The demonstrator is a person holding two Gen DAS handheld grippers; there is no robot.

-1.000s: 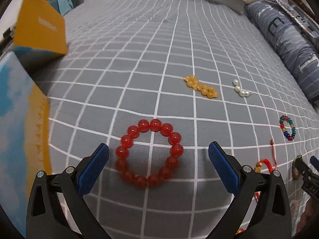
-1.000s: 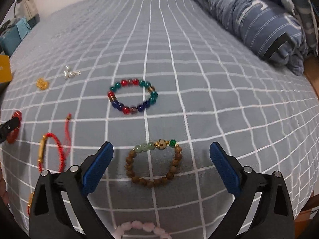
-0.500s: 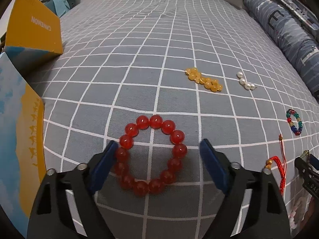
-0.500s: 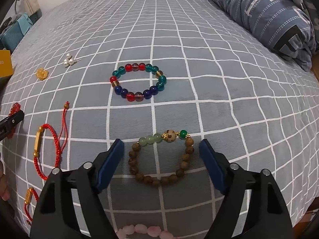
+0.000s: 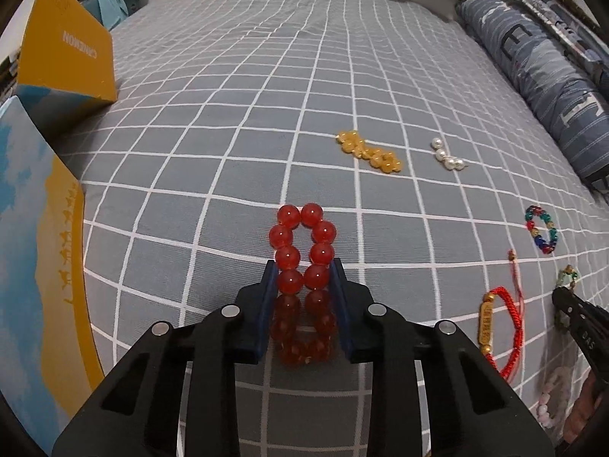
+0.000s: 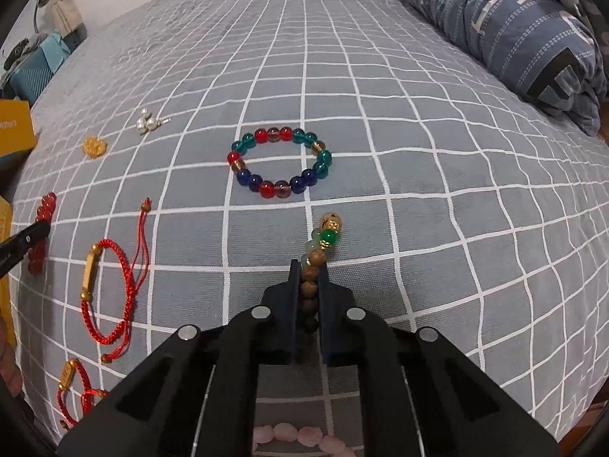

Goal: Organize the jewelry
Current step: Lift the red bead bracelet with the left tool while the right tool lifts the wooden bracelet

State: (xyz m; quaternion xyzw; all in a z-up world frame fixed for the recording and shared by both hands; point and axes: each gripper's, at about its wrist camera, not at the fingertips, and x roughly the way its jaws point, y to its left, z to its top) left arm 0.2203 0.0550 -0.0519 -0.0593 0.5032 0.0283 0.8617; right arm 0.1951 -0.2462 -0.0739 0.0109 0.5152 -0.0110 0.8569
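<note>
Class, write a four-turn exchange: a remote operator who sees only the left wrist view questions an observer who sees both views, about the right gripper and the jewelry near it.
Operator: Only a black tip shows at my right edge. What is the right gripper doing?
Observer: Its jaws have just been closing and now pinch the wooden-bead bracelet, which is squeezed flat between them.
Operator: Is there jewelry on that side that I cannot see?
Observer: Yes. A smaller red cord bracelet with a gold charm lies nearer the camera than the larger red cord bracelet.
</note>
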